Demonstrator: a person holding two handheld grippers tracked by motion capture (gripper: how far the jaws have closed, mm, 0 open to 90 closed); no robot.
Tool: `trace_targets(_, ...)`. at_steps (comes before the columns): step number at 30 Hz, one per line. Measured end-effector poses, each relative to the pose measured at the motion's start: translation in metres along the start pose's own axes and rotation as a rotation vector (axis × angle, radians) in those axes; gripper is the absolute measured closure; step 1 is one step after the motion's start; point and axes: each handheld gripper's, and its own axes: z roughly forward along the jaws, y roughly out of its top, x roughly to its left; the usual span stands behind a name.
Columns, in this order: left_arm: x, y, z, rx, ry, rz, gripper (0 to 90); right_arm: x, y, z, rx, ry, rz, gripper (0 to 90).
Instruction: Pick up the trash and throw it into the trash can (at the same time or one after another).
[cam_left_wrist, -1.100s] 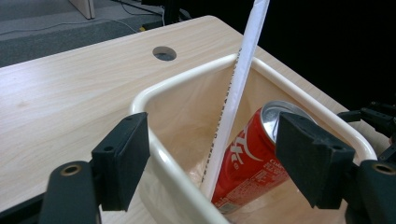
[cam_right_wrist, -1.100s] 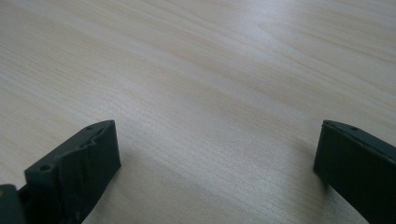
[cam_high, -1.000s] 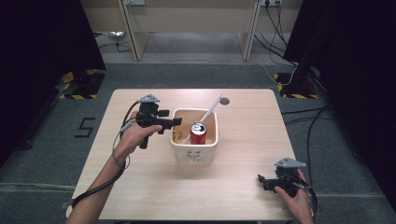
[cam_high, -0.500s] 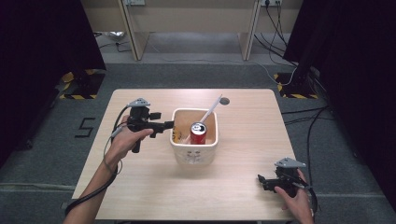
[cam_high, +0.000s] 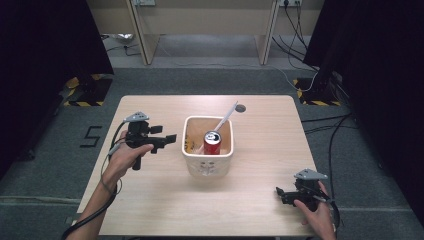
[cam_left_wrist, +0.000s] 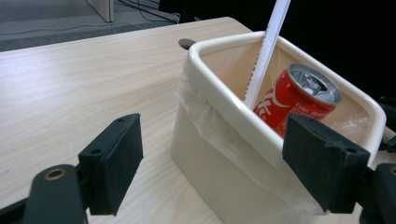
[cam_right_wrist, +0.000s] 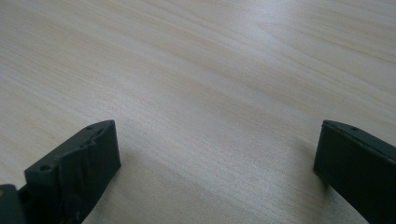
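A cream bin (cam_high: 207, 159) with a clear plastic liner stands at the middle of the wooden table (cam_high: 150, 200). Inside it a red drink can (cam_high: 212, 142) stands upright, and a long white stick-like strip (cam_high: 226, 118) leans out over the far rim. My left gripper (cam_high: 170, 138) hovers just left of the bin, pointing at it; its jaws have just been opening and stand open with nothing between them. In the left gripper view the bin (cam_left_wrist: 224, 154), can (cam_left_wrist: 294, 102) and strip (cam_left_wrist: 266, 51) lie just beyond my left gripper (cam_left_wrist: 219, 158). My right gripper (cam_high: 280, 192) rests open near the front right corner, and in its own view my right gripper (cam_right_wrist: 215, 154) shows bare wood between its jaws.
A small dark round hole (cam_high: 240, 107) sits in the table behind the bin. Cables trail from both grippers toward the front edge. Grey floor surrounds the table, with desk legs and wiring at the back.
My left hand has drawn the gripper leftward, away from the bin, and a little lower. The right hand has kept still.
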Motion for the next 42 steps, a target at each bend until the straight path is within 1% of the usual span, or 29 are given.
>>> trace_targets(5, 0.002, -0.009, 0.000, -0.002, 0.001, 0.001, 19.9, 0.000, 0.000, 0.000, 0.000, 0.000, 0.001, 0.4)
trace_targets(9, 0.002, -0.016, 0.000, -0.002, 0.015, 0.013, 19.9, 0.000, 0.000, 0.000, 0.001, 0.000, 0.001, 0.4)
trace_targets(20, 0.000, -0.039, 0.009, 0.011, 0.040, 0.035, 19.9, 0.000, 0.000, 0.000, -0.002, 0.000, 0.001, 0.4)
trace_targets(28, -0.003, -0.056, 0.015, 0.019, 0.059, 0.067, 19.9, 0.000, 0.000, 0.000, -0.003, 0.000, 0.001, 0.4)
trace_targets(33, -0.004, -0.066, 0.018, 0.033, 0.067, 0.084, 19.9, 0.000, 0.000, 0.000, -0.002, -0.001, 0.001, 0.4)
trace_targets(42, -0.004, -0.081, 0.022, 0.047, 0.071, 0.090, 19.7, 0.000, 0.000, 0.000, 0.001, 0.000, 0.001, 0.4)
